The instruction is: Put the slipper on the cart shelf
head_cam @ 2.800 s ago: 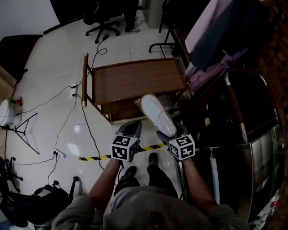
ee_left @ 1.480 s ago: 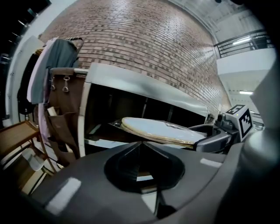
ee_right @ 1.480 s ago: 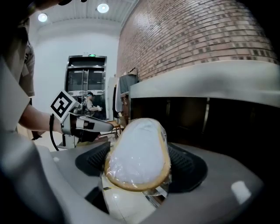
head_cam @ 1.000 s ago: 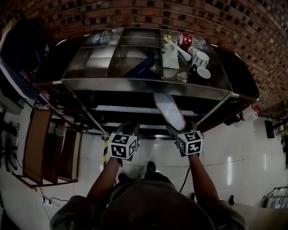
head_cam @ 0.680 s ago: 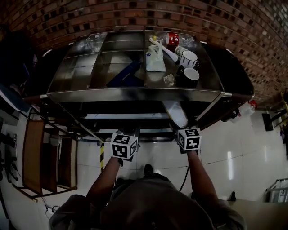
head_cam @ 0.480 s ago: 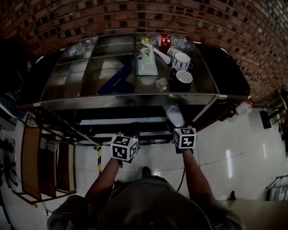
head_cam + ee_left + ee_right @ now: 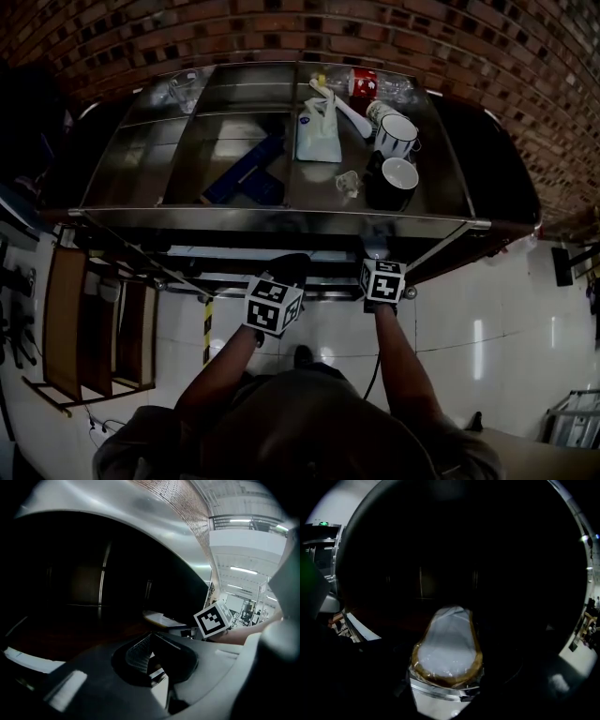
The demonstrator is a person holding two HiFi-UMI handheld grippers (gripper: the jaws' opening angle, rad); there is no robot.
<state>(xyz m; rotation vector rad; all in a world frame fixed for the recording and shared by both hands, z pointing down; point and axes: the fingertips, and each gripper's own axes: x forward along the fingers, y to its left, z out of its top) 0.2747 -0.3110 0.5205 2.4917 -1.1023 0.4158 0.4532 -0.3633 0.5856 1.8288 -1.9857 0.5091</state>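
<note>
Our right gripper [image 7: 446, 684], jaws wide, grips the slipper [image 7: 449, 644]; we set it flat on the cart shelf [image 7: 234, 253] before releasing. Our left gripper [image 7: 149, 651] sits closed, empty.

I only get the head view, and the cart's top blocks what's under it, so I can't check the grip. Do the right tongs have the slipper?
Observer: Yes. The right gripper view shows the right tongs shut on the near end of the slipper. Its far end points into the dark under the cart's steel top.
Operator: Is it set down yet?
Observer: It's too dark beneath it to tell. The left gripper view shows it roughly level, in under that top.
Operator: And the left tongs?
Observer: The left gripper view shows the left tongs with jaws together and nothing between them.
</note>
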